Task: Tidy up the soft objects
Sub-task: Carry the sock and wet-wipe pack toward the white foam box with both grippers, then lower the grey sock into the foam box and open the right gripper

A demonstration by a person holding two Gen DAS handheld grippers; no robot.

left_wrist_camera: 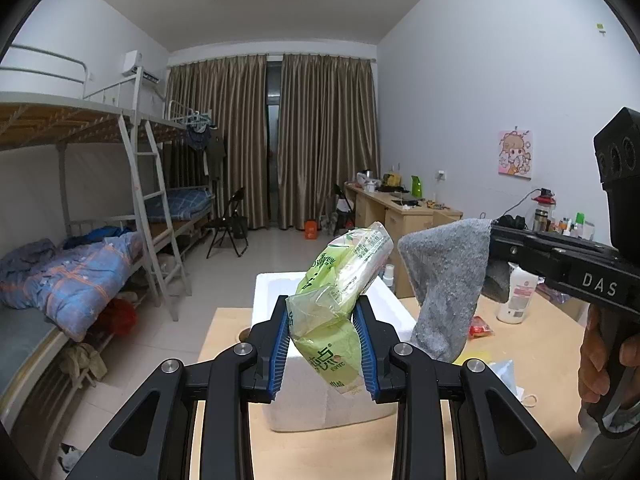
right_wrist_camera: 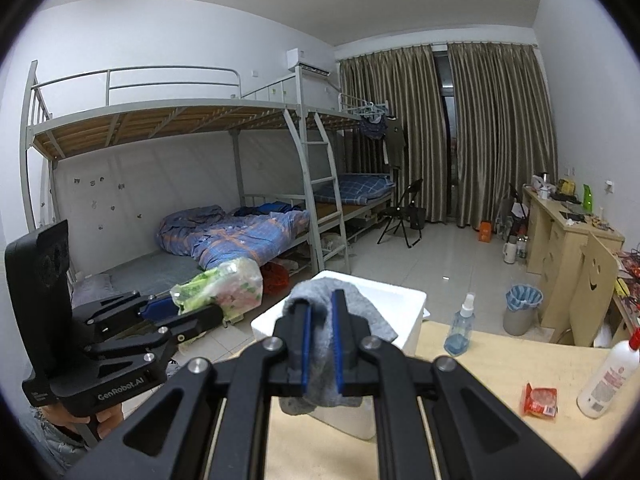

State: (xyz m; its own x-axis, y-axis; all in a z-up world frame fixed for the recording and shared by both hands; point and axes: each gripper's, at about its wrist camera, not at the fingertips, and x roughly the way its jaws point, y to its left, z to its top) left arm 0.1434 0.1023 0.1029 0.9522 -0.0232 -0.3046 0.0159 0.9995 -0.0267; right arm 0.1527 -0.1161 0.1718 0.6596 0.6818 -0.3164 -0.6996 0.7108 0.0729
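- Left wrist view: the left gripper (left_wrist_camera: 324, 344), its ribbed blue pads clamped on a crinkly green-and-clear plastic tissue pack (left_wrist_camera: 340, 300), holds it above the white foam box (left_wrist_camera: 268, 292) at the pale wooden table's (left_wrist_camera: 228, 328) far edge.
- Right wrist view: the right gripper (right_wrist_camera: 322, 344), jaws pinched together on a fuzzy grey terry cloth (right_wrist_camera: 320, 360), holds it drooping over the same box.

Spray bottle (right_wrist_camera: 462, 326) on table (right_wrist_camera: 480, 364); lotion bottle (right_wrist_camera: 610, 374) near red packet (right_wrist_camera: 540, 400).

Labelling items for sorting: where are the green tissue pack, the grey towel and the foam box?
green tissue pack (left_wrist_camera: 340, 280), left wrist view, crumpled middle
grey towel (right_wrist_camera: 320, 344), right wrist view, pinched fold
foam box (right_wrist_camera: 404, 304), right wrist view, rim
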